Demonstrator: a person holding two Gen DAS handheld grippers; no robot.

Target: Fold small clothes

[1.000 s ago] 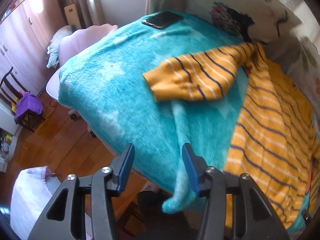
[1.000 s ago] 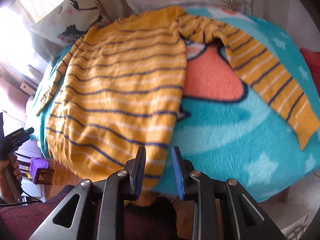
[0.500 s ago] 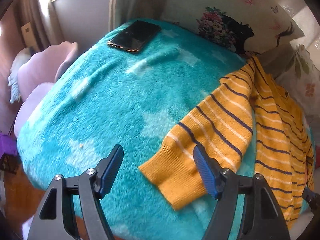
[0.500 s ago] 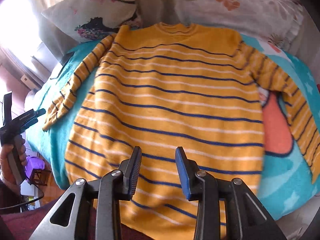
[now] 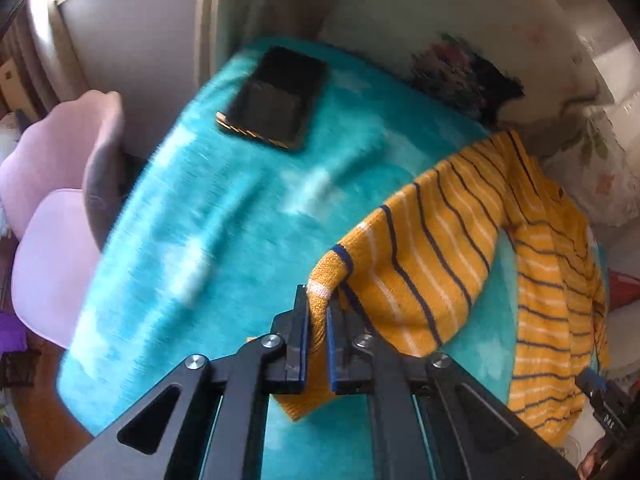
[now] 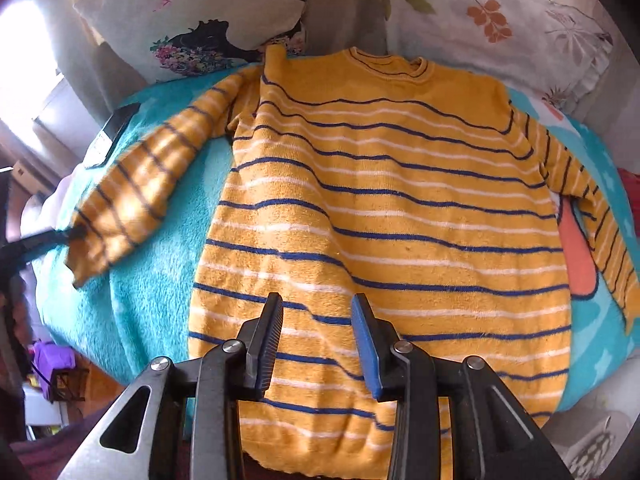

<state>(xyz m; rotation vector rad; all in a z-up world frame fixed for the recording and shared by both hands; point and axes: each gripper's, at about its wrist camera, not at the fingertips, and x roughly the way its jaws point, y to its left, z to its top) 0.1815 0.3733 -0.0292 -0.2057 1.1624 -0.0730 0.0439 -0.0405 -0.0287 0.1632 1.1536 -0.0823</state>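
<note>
The left hand-held gripper [image 5: 316,312] is pinching the striped sweater [image 6: 380,216]'s sleeve cuff [image 5: 326,280], seemingly lifted off the teal blanket [image 5: 224,216], while the right hand-held gripper [image 6: 316,320] is hovering open over the sweater's hem.

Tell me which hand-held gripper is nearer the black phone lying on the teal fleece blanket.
Left. The left hand-held gripper grips the yellow striped sweater's sleeve cuff just short of the black phone; the right hand-held gripper hovers over the hem, farther away.

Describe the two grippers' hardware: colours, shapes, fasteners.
Both match: left gripper and right gripper have black triangular linkage arms with cut-outs, silver round bolts at the pivots, and flat black fingers faced with ribbed blue pads. No cables or sleeves visible.
</note>
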